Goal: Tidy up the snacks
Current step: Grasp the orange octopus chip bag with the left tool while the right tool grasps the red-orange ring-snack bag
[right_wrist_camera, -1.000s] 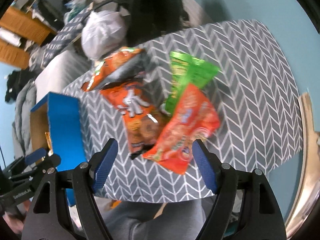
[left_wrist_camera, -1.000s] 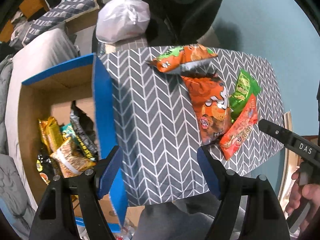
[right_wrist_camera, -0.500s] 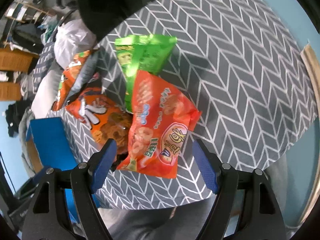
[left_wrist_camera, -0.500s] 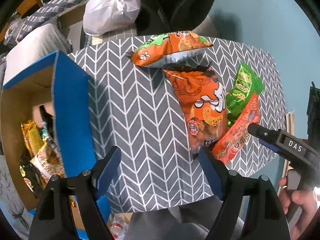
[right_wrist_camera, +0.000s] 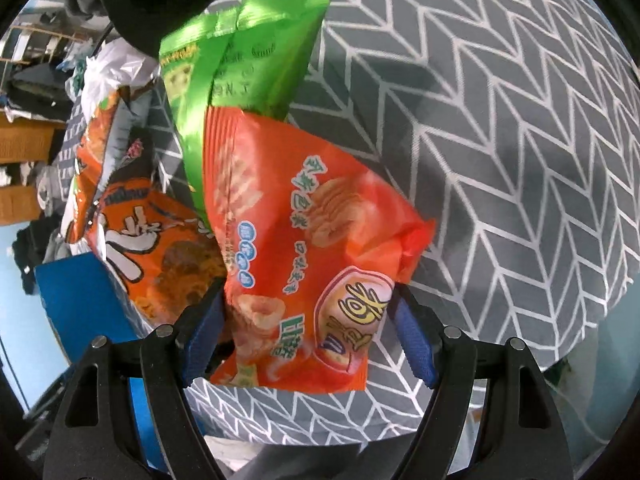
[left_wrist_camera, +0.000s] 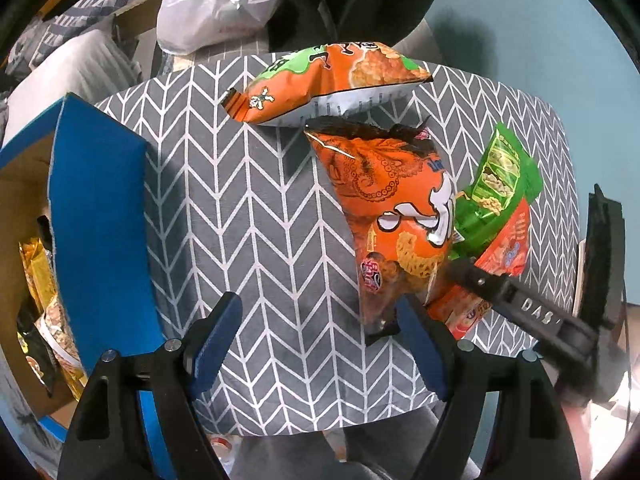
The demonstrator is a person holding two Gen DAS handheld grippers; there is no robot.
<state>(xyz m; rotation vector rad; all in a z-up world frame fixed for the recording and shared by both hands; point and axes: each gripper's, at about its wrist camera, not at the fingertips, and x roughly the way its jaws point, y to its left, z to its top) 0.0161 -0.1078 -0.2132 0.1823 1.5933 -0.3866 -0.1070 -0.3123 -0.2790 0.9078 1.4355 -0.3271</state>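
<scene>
Several snack bags lie on the grey chevron table point(left_wrist_camera: 240, 220). A red-orange bag point(right_wrist_camera: 304, 248) lies nearest, with its lower end between the open jaws of my right gripper point(right_wrist_camera: 308, 332). A green bag point(right_wrist_camera: 240, 52) lies beyond it, and an orange octopus-print bag point(left_wrist_camera: 392, 208) to its left. An orange-and-green bag point(left_wrist_camera: 332, 80) lies at the far edge. My left gripper point(left_wrist_camera: 316, 344) is open and empty above the table's near edge, its right finger by the octopus bag's corner. The right gripper shows in the left wrist view point(left_wrist_camera: 520, 304).
A blue-walled cardboard box point(left_wrist_camera: 100, 220) stands against the table's left side with several snack bags inside point(left_wrist_camera: 36, 280). A white plastic bag point(left_wrist_camera: 216, 0) and a dark chair sit beyond the table. The floor is light blue.
My right gripper has moved forward until the red-orange bag sits between its jaws. My left gripper has shifted right, from over the box toward the octopus bag.
</scene>
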